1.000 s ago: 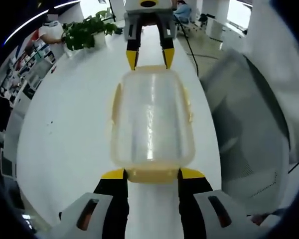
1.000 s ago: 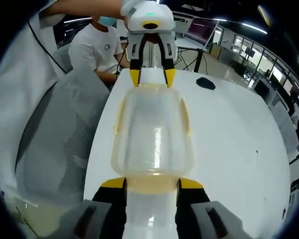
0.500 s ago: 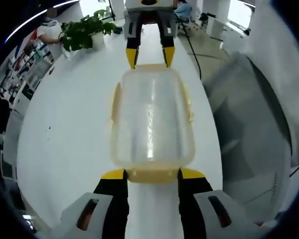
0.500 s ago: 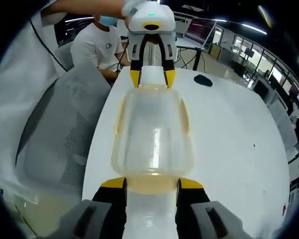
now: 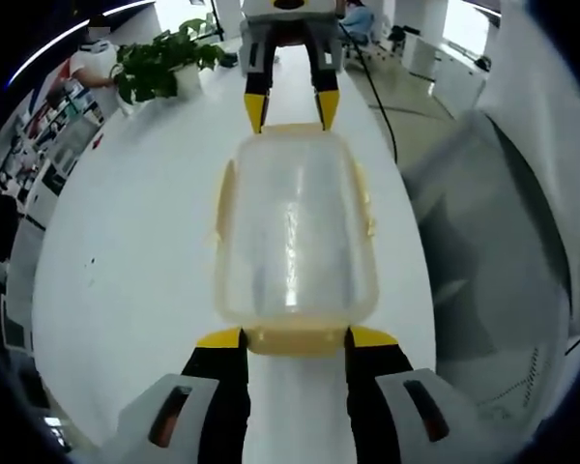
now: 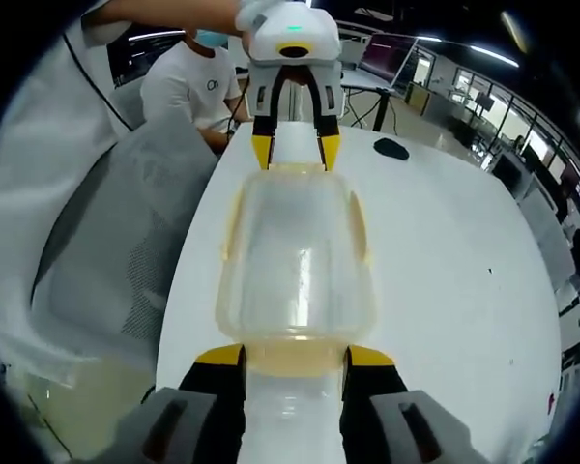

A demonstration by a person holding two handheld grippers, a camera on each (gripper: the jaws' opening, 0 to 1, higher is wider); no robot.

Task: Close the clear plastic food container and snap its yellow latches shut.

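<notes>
The clear plastic container (image 5: 295, 232) with its lid on lies lengthwise between my two grippers over the white table (image 5: 126, 251). Yellow latches run along its long sides (image 5: 220, 208) and at both ends. My left gripper (image 5: 295, 338) has its jaws set against the near end latch (image 5: 295, 340). The right gripper (image 5: 290, 108) meets the far end. In the right gripper view the same container (image 6: 298, 251) fills the middle. There the right gripper (image 6: 295, 356) clasps the near end latch (image 6: 295, 360), and the left gripper (image 6: 295, 150) holds the far end.
A potted plant (image 5: 159, 60) stands at the table's far left. A grey mesh chair (image 5: 483, 222) sits beside the table edge, also seen as the chair (image 6: 116, 242). A seated person (image 6: 188, 87) and a small black object (image 6: 391, 148) lie beyond the container.
The room behind has drifted slightly in both views, while the container stays fixed between the two grippers. Grip and latches look unchanged.
</notes>
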